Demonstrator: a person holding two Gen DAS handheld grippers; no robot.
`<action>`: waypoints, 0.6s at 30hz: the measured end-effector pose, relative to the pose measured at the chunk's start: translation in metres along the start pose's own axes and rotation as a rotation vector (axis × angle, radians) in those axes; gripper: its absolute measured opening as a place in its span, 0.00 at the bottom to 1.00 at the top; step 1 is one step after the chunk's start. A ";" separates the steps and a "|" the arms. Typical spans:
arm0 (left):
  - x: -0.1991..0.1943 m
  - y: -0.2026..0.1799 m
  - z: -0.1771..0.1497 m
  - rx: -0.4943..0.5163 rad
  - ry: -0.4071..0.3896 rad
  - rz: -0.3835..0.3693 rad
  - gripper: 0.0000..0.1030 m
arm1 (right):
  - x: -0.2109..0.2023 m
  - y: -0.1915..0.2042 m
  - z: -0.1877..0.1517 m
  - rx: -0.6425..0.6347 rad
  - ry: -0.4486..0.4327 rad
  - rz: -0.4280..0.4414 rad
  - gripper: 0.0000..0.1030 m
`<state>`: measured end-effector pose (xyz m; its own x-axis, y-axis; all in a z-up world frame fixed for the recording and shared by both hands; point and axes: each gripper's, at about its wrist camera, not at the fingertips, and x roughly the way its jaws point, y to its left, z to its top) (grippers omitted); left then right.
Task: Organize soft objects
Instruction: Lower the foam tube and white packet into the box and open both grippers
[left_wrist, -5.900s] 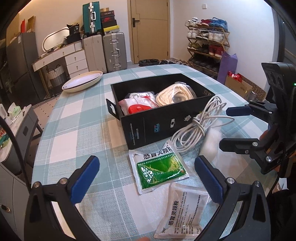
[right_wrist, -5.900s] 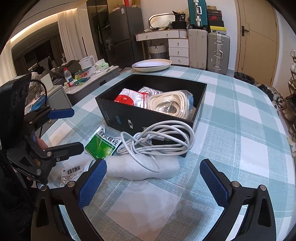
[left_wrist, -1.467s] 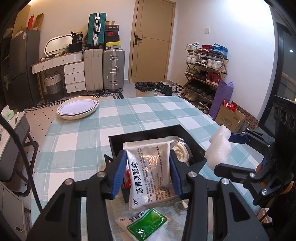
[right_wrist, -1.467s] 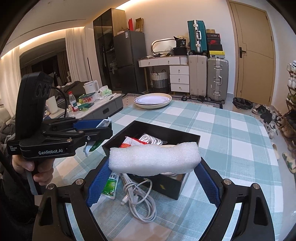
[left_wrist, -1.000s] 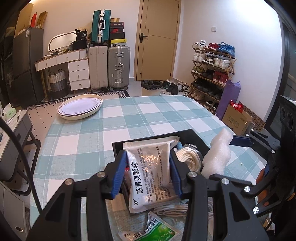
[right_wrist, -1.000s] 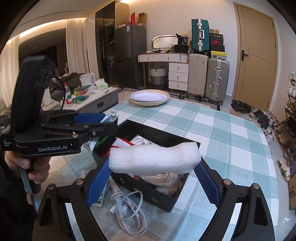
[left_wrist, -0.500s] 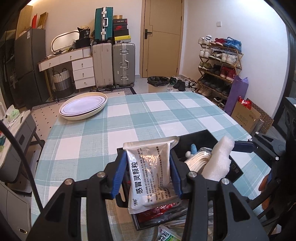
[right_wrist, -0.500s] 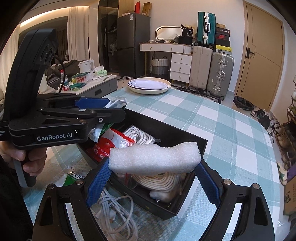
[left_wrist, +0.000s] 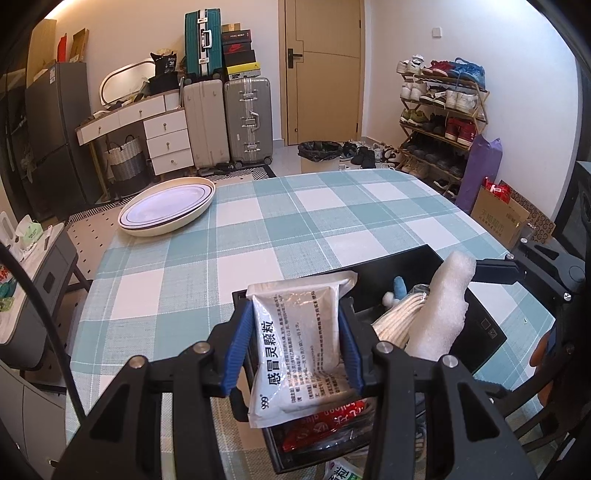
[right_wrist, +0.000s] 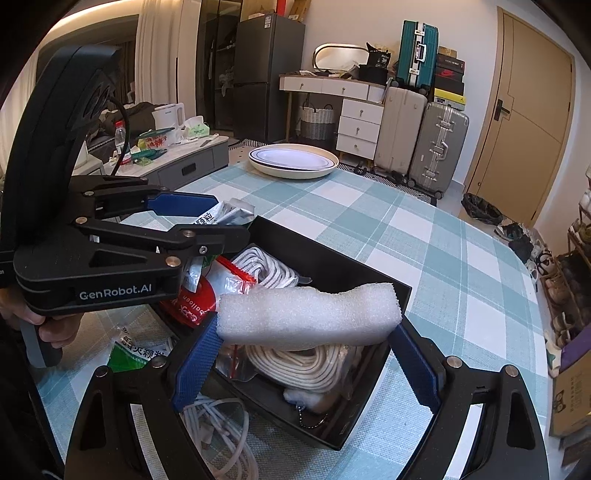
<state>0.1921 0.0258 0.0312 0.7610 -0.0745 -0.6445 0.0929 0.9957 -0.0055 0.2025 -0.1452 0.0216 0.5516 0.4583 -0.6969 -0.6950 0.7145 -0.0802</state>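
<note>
My left gripper (left_wrist: 293, 350) is shut on a silver medicine sachet (left_wrist: 301, 339) and holds it over the near end of the black box (left_wrist: 480, 328). My right gripper (right_wrist: 306, 363) is shut on a white foam pad (right_wrist: 308, 317) and holds it over the box (right_wrist: 343, 269), above a coil of cream rope (right_wrist: 299, 363). A red balloon packet (right_wrist: 192, 304) and a white cord coil (right_wrist: 267, 271) lie inside the box. The foam pad (left_wrist: 441, 308) and the right gripper (left_wrist: 517, 273) show in the left wrist view. The left gripper (right_wrist: 207, 218) shows in the right wrist view.
A green sachet (right_wrist: 136, 354) and a white cable bundle (right_wrist: 218, 432) lie on the checked tablecloth (right_wrist: 461, 280) beside the box. A stack of cream plates (left_wrist: 166, 210) sits at the table's far edge. Suitcases, a dresser and a shoe rack stand beyond.
Both grippers have moved forward and down over the box, still holding the sachet and the foam pad. Earlier both were open above items on the table.
</note>
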 end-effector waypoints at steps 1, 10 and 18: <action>0.000 0.000 0.000 -0.004 0.002 -0.002 0.43 | 0.001 0.000 0.000 -0.002 0.003 -0.005 0.88; 0.004 -0.001 -0.001 0.014 0.016 0.002 0.43 | 0.005 -0.003 0.002 -0.009 0.018 -0.017 0.88; 0.008 -0.001 -0.001 0.014 0.026 0.000 0.43 | 0.007 0.001 0.004 -0.037 0.030 -0.031 0.88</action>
<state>0.1975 0.0240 0.0254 0.7440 -0.0730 -0.6642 0.1021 0.9948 0.0050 0.2079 -0.1391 0.0199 0.5598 0.4199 -0.7144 -0.6945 0.7080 -0.1280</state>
